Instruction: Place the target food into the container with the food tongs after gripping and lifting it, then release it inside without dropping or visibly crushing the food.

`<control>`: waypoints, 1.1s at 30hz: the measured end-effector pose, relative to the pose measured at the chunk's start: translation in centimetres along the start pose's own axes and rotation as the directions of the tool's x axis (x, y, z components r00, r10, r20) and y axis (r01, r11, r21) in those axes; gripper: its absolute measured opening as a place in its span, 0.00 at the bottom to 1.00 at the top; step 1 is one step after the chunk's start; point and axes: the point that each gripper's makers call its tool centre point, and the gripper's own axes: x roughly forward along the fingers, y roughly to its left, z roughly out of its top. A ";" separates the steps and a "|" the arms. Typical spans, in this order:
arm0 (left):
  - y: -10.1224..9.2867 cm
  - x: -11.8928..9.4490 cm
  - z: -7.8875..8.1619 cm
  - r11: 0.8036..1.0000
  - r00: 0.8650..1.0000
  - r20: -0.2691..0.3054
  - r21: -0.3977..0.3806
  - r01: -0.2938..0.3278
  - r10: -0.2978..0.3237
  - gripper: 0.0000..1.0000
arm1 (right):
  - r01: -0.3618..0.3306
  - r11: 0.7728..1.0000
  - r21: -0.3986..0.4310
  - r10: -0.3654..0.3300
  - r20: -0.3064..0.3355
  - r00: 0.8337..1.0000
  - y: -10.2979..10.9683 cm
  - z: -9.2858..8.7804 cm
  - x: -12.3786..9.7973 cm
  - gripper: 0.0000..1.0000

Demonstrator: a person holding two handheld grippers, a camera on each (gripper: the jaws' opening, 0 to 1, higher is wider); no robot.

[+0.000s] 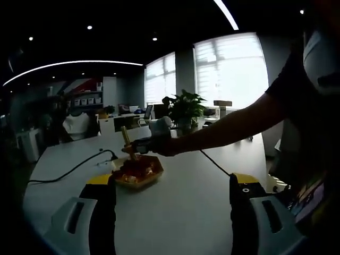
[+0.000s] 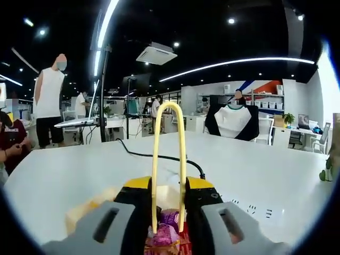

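the right gripper (image 2: pixel 169 218) was closed on the yellow tongs (image 2: pixel 169 159), their tips together on purple food (image 2: pixel 169 219) above the container (image 1: pixel 139 176).

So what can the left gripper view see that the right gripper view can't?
Left gripper view: the potted plant, bright windows, and the person's arm reaching out with the right gripper over the tray.

Right gripper view: the yellow tongs up close, squeezed between its jaws, their tips at a purple-wrapped food piece, and people standing by desks.

Both: the white table and the black cable.
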 end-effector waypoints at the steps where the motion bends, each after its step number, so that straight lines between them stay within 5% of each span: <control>1: 0.0 0.0 0.0 1.000 1.000 -0.001 0.001 -0.002 0.002 0.94 | 0.001 1.000 0.004 -0.001 0.005 1.000 0.0 0.1 -0.1 0.19; 7: 0.1 -0.1 -0.2 1.000 1.000 -0.003 -0.004 -0.007 0.007 0.94 | 0.016 0.999 0.044 -0.019 0.073 0.997 -0.3 1.9 -1.2 0.20; 15: -0.2 0.0 -0.3 1.000 1.000 -0.001 -0.009 0.003 -0.003 0.94 | 0.040 0.999 0.015 -0.041 0.059 0.997 -1.2 2.1 -3.7 0.20; 27: -0.7 0.7 0.1 1.000 1.000 0.015 -0.003 0.024 -0.024 0.94 | 0.124 0.987 0.104 -0.133 0.082 0.988 -2.2 2.8 -8.8 0.20; 33: -1.1 1.1 0.1 0.999 0.999 0.017 0.011 0.030 -0.031 0.94 | 0.205 0.965 0.163 -0.198 -0.055 0.979 -3.0 0.6 -11.3 0.20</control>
